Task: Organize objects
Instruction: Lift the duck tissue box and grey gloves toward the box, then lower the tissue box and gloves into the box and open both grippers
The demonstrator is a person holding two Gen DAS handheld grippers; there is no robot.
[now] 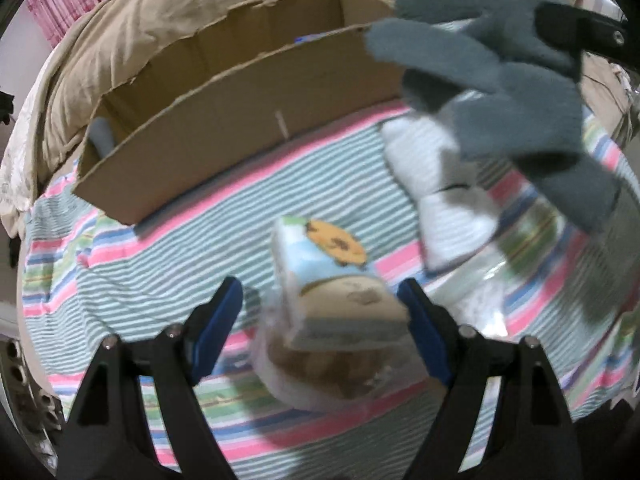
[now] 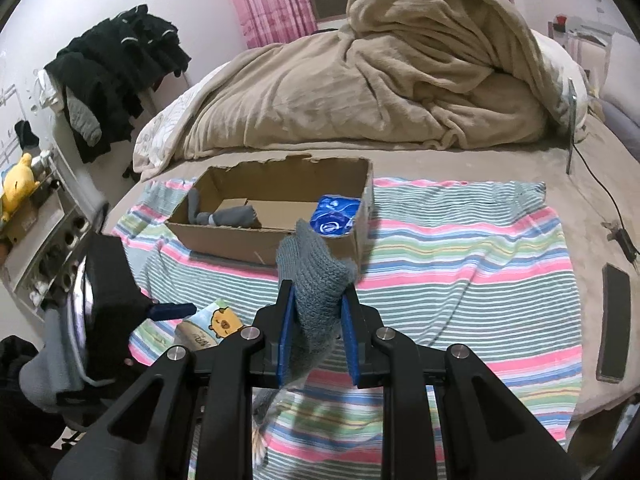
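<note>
My right gripper point(image 2: 316, 320) is shut on a grey knit glove point(image 2: 316, 276) and holds it in the air in front of the cardboard box point(image 2: 260, 240); the glove also hangs at the upper right of the left wrist view point(image 1: 500, 72). The box point(image 1: 240, 136) holds another grey glove point(image 2: 232, 216) and a blue packet point(image 2: 334, 216). My left gripper point(image 1: 320, 320) is open, its blue pads on either side of a tissue pack with a yellow chick print point(image 1: 336, 280), apart from it. That pack also shows in the right wrist view point(image 2: 212, 326).
A striped blanket point(image 2: 460, 264) covers the bed. White packets point(image 1: 436, 184) lie right of the tissue pack. A beige duvet point(image 2: 400, 80) is heaped behind the box. A black phone point(image 2: 614, 320) and a cable point(image 2: 600, 188) lie at the right.
</note>
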